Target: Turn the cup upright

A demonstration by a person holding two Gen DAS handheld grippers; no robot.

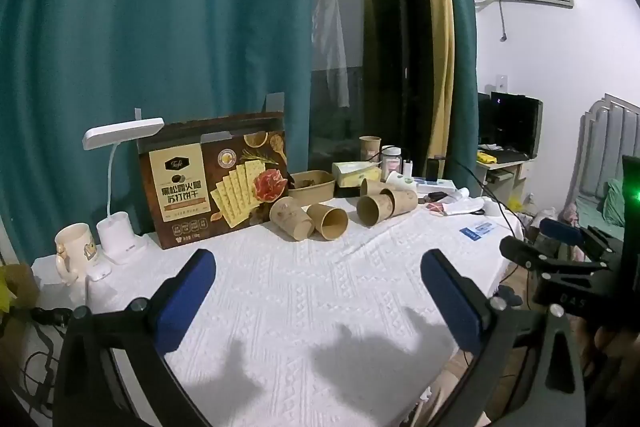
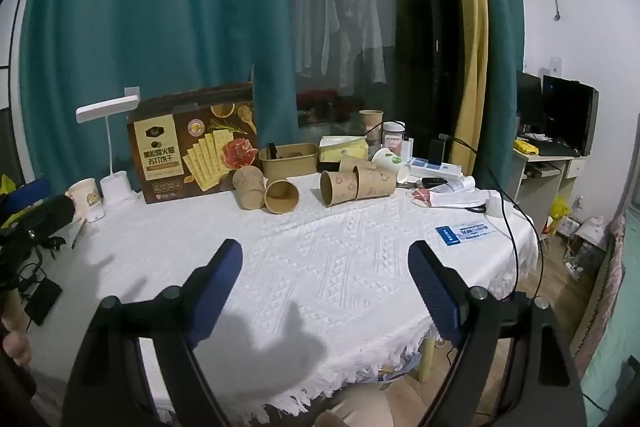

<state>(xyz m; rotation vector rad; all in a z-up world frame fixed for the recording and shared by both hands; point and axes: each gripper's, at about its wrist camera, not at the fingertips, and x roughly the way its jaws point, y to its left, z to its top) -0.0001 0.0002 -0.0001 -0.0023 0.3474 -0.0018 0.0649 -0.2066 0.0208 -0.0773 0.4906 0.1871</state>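
Open left gripper [image 1: 316, 263], "Tafe" cracker box [image 1: 216, 183]

My two wrist views: near tabletop [image 1: 320, 287] edge, facing far curtain [image 1: 160, 47], angled slightly down; both share the cups [image 2: 280, 193].

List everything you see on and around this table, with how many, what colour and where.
Paper cups: four or five on their sides, brown, mid-table; one upright at the back.
Cracker box: one, brown, back left.
Desk lamp: one, white, left of the box.
Mug: one, cream, far left.
Paper bowl: one, brown, behind the cups.
Tissue pack: one, yellow, back.
Jar: one, clear with white lid, back.
Card: one, blue and white, right.
Tablecloth: one, white.
Left gripper: black, blue pads, open.
Right gripper: same, open.
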